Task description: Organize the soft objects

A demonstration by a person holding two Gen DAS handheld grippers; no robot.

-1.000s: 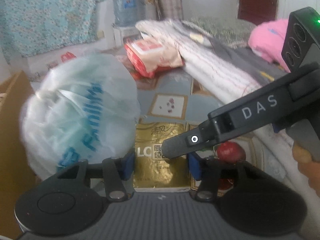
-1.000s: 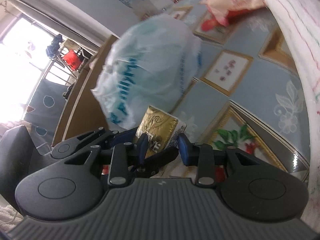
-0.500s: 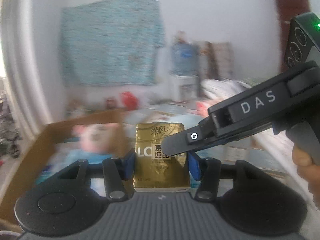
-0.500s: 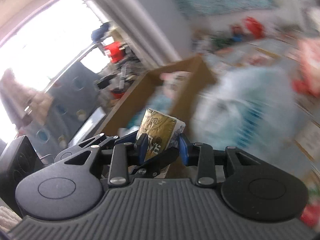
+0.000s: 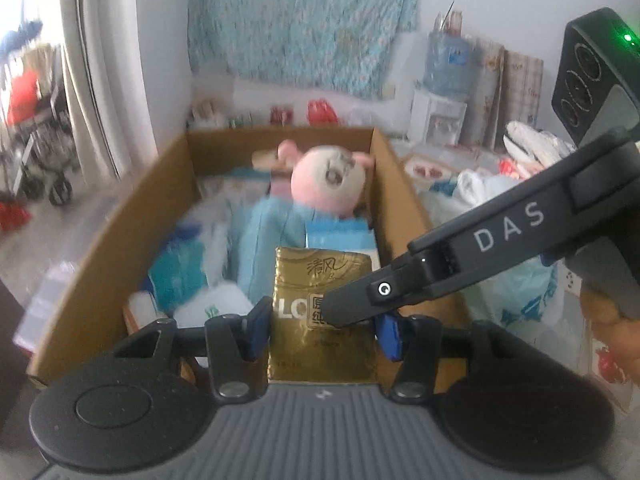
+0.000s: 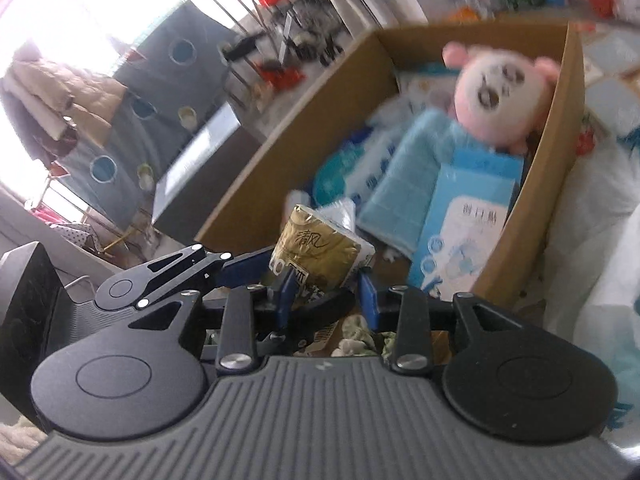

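Note:
A gold tissue pack (image 5: 320, 280) hangs over the near end of an open cardboard box (image 5: 176, 216). My left gripper (image 5: 324, 330) is shut on it, blue pads pressing its two sides. The right gripper reaches in from the right with one finger (image 5: 348, 304) lying on top of the pack. In the right wrist view the right gripper (image 6: 326, 294) is shut on the same gold pack (image 6: 320, 248), and the left gripper's finger (image 6: 240, 268) shows beside it. Inside the box (image 6: 560, 168) lie a pink plush toy (image 6: 496, 92), a light blue cloth (image 6: 412, 168) and blue-white packs (image 6: 468, 220).
A white plastic bag (image 5: 520, 280) sits just right of the box. A person's hand (image 5: 604, 312) holds the right gripper. A water bottle (image 5: 448, 60) on a white stand and a floral cloth (image 5: 304, 20) are at the back wall; a curtain (image 5: 104, 60) hangs at left.
Both grippers swung left with the gold pack held between them, away from the patterned mat and white bag to over the open box. The box and plush toy came into view.

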